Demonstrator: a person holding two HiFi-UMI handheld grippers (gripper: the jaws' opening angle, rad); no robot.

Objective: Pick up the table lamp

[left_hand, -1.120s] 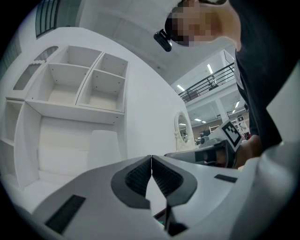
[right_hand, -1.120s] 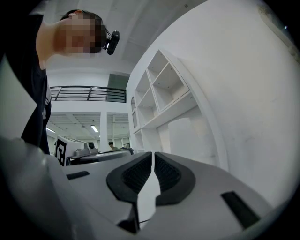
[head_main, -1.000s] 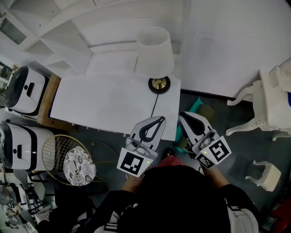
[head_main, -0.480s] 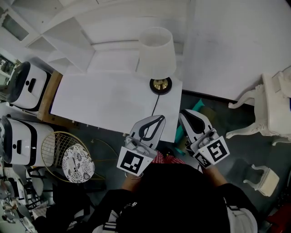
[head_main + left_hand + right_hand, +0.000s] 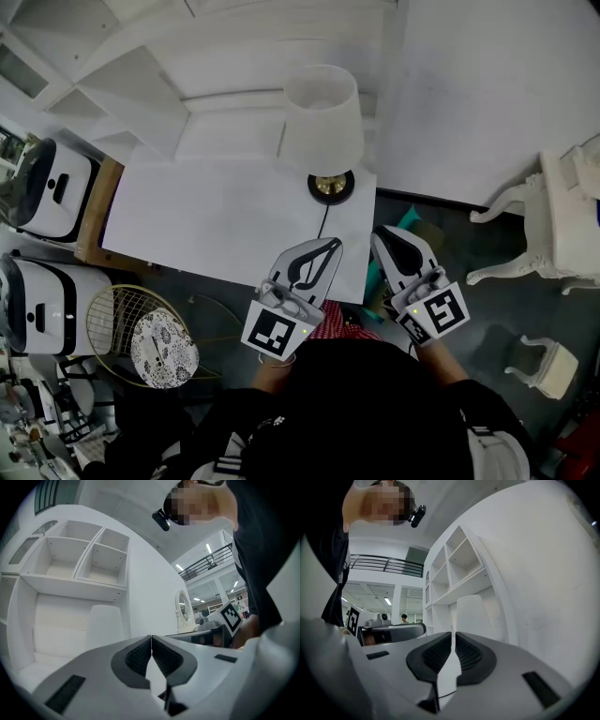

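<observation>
The table lamp has a white shade (image 5: 322,117) and a brass and black base (image 5: 331,187). It stands at the far right corner of the white table (image 5: 206,211), and its black cord (image 5: 321,223) runs toward me. My left gripper (image 5: 330,243) is shut and empty over the table's near edge, a short way in front of the base. My right gripper (image 5: 383,234) is shut and empty just off the table's right edge. In the left gripper view the shade (image 5: 105,623) stands beyond the closed jaws (image 5: 151,637). The right gripper view shows the shade (image 5: 472,613) just right of its shut jaws (image 5: 452,633).
A white shelf unit (image 5: 141,66) backs the table. Two white appliances (image 5: 47,183) (image 5: 37,300) and a wire stand with a patterned plate (image 5: 164,347) are at the left. A white ornate chair (image 5: 553,216) and stool (image 5: 544,361) stand at the right on the dark floor.
Both grippers have edged a little closer to the lamp base, still shut. The lamp has not moved on the table.
</observation>
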